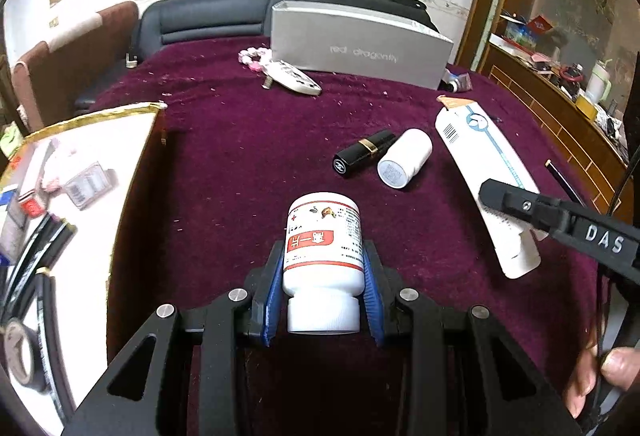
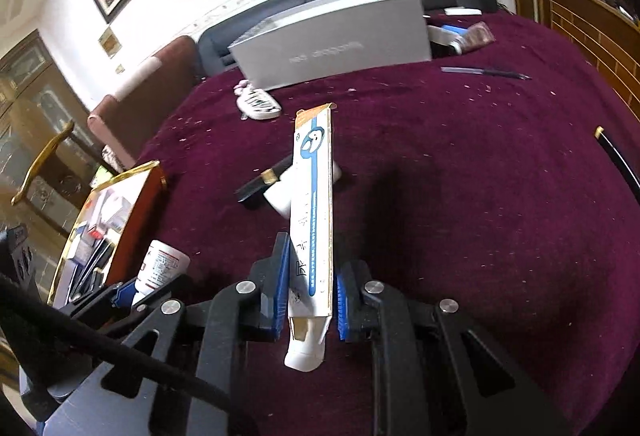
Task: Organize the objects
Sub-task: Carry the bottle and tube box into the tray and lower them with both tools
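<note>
- Left gripper (image 1: pixel 323 268): its jaws are clamped on the white pill bottle (image 1: pixel 323 236), cap toward the wrist, most of the body ahead of the pads; the smooth round wall may rotate or slide out if tilted; the gold-rimmed box (image 1: pixel 120 123) lies off to the left.
- Right gripper (image 2: pixel 310 300): its jaws pinch the toothpaste carton (image 2: pixel 314 203) near its open end, the tube poking out behind; the long carton may crush or swing onto the lipstick (image 2: pixel 262 181) beyond the tips.

Fuzzy maroon cloth (image 1: pixel 248 163), glossy white plastic pill bottle (image 1: pixel 323 236), glossy black lipstick (image 1: pixel 362 152), cardboard carton (image 2: pixel 314 203)
</note>
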Tool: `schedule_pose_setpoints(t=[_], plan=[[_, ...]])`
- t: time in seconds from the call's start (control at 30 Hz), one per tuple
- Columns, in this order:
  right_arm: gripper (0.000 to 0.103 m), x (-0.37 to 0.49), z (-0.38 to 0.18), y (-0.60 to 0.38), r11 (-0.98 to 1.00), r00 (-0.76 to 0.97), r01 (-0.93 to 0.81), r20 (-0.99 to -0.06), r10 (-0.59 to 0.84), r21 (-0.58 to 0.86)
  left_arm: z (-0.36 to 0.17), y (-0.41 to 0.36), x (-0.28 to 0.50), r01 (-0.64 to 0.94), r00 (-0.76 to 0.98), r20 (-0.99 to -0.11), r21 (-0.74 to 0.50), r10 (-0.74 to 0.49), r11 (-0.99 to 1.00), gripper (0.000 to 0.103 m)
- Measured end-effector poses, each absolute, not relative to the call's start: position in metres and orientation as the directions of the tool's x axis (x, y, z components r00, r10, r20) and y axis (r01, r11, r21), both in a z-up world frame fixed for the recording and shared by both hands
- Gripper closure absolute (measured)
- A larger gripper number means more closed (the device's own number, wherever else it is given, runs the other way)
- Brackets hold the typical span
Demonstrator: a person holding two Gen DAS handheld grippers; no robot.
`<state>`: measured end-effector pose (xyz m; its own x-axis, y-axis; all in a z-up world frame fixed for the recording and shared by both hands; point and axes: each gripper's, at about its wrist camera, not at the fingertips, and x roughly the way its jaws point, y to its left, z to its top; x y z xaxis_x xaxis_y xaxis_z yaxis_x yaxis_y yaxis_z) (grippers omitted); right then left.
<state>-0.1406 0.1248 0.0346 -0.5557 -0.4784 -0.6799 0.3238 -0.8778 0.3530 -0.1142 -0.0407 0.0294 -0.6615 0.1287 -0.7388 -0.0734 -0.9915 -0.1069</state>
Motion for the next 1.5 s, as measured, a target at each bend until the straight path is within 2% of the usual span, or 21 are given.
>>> schedule_pose_setpoints(t=[0.37, 0.7, 0.97, 1.27, 1.5], plan=[[0.087, -0.121, 0.038, 0.097, -0.823, -0.501, 0.414, -0.657, -0.563, 0.389, 0.062, -0.066, -0.066, -0.061, -0.698, -0.701, -0.146, 0.147, -0.987, 0.073], [0.086, -0.080, 0.047, 0.044, -0.744, -0.418, 0.516, -0.634, -0.651, 0.424, 0.078, -0.138, -0.030, 0.036, -0.743, -0.663, -0.179, 0.093, -0.983, 0.073], [0.086, -0.056, 0.054, -0.009, -0.685, -0.349, 0.593, -0.632, -0.692, 0.423, 0.059, -0.192, -0.022, 0.140, -0.722, -0.690, -0.227, 0.057, -0.964, 0.073], [0.086, -0.052, 0.062, -0.072, -0.684, -0.337, 0.651, -0.682, -0.649, 0.329, 0.029, -0.197, -0.023, 0.121, -0.670, -0.733, -0.265, 0.118, -0.957, 0.073], [0.086, -0.076, 0.055, -0.116, -0.673, -0.255, 0.652, -0.735, -0.628, 0.349, 0.017, -0.190, -0.021, 0.106, -0.640, -0.754, -0.278, 0.148, -0.955, 0.073]])
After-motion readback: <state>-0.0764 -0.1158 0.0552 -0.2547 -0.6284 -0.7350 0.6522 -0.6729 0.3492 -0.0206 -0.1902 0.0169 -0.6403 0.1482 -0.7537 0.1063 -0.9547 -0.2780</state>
